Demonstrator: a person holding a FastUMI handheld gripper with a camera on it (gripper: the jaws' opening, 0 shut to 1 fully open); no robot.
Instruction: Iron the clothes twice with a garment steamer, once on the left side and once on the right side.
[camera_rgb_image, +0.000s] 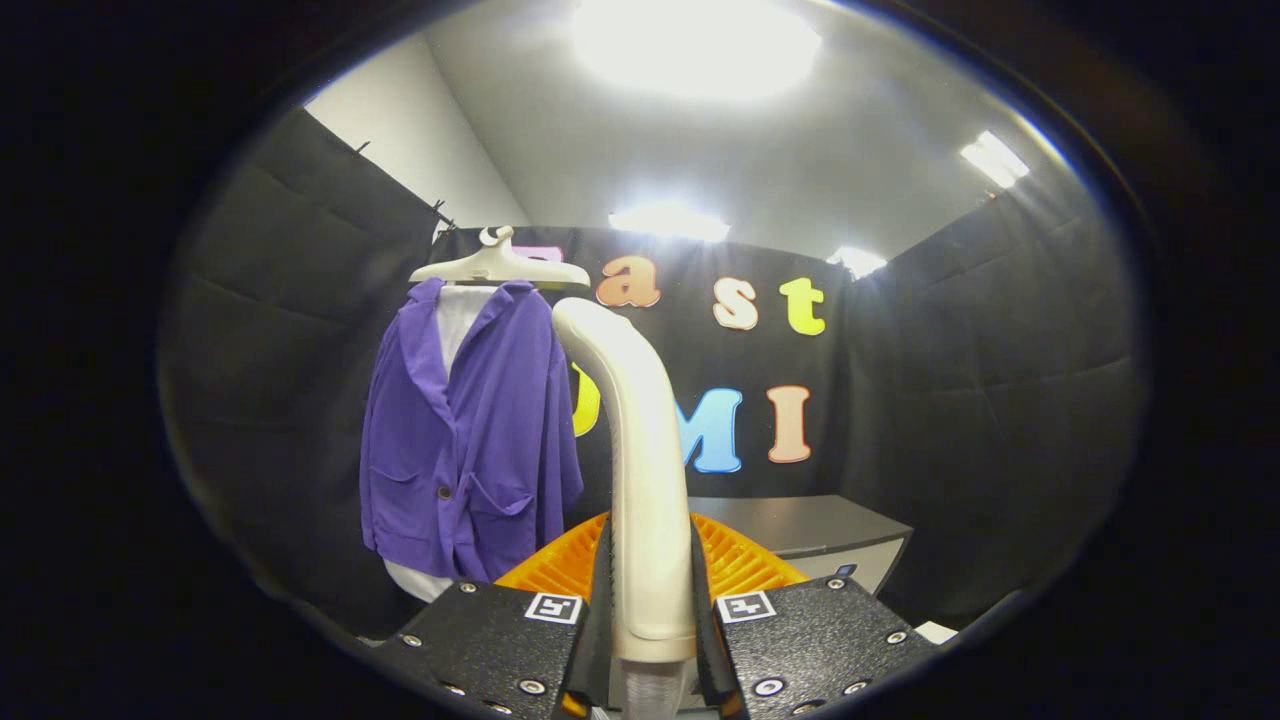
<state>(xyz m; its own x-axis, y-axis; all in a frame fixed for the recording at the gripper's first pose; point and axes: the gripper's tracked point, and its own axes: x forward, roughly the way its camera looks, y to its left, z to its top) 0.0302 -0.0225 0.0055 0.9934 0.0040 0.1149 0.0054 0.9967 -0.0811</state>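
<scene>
We have the cream, curved plastic garment steamer (640, 470) upright between the two fingers of our gripper (652, 610), and both press on its handle, so the tongs are pinching it firmly. Its rounded head rises just beside the purple buttoned jacket (465, 440), near the jacket's nearer edge but, as far as we can judge, not yet touching the cloth. The jacket hangs from a cream plastic hanger (500, 265) over a white inner garment (455, 315). To the far side of the steamer from the jacket stands a grey table (810, 530). To do this pass well, we think we should bring the head flat to the jacket's front near the shoulder, then draw it down one side slowly, keeping the grip steady and the steamer upright.
</scene>
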